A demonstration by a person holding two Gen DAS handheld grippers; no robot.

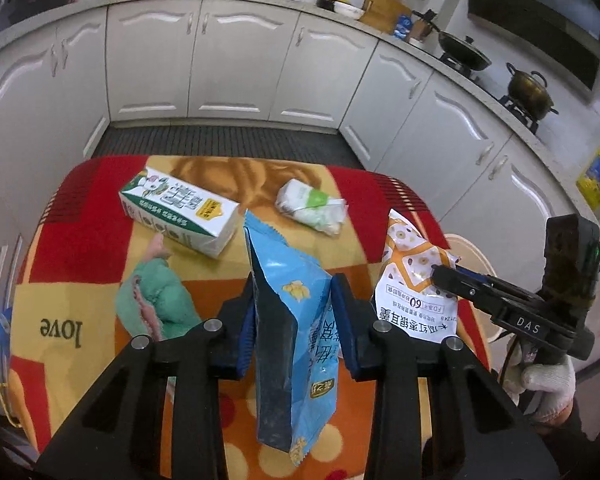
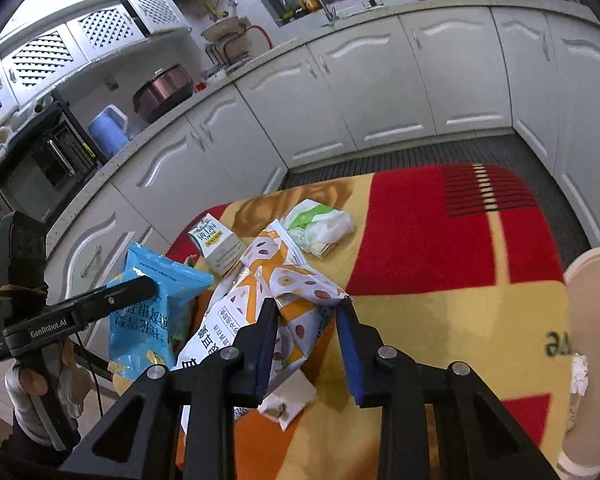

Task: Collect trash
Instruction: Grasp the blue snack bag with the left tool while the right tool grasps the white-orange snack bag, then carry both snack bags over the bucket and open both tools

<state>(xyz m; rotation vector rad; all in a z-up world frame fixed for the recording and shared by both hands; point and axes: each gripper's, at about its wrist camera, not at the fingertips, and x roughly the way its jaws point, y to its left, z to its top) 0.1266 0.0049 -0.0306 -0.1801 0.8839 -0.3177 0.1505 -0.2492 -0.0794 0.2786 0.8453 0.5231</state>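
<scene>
Blue snack bag: pinched in my left claw, long axis upright, torn mouth up, beside the milk carton. White-orange wrapper: pinched in my right claw, long axis pointing away toward the carton, lifted above the blanket-covered counter.

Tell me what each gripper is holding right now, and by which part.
Left gripper clamps the blue snack bag across its middle. Right gripper pinches the white-and-orange packet across one end.

Black tool, blue pads, white glove
</scene>
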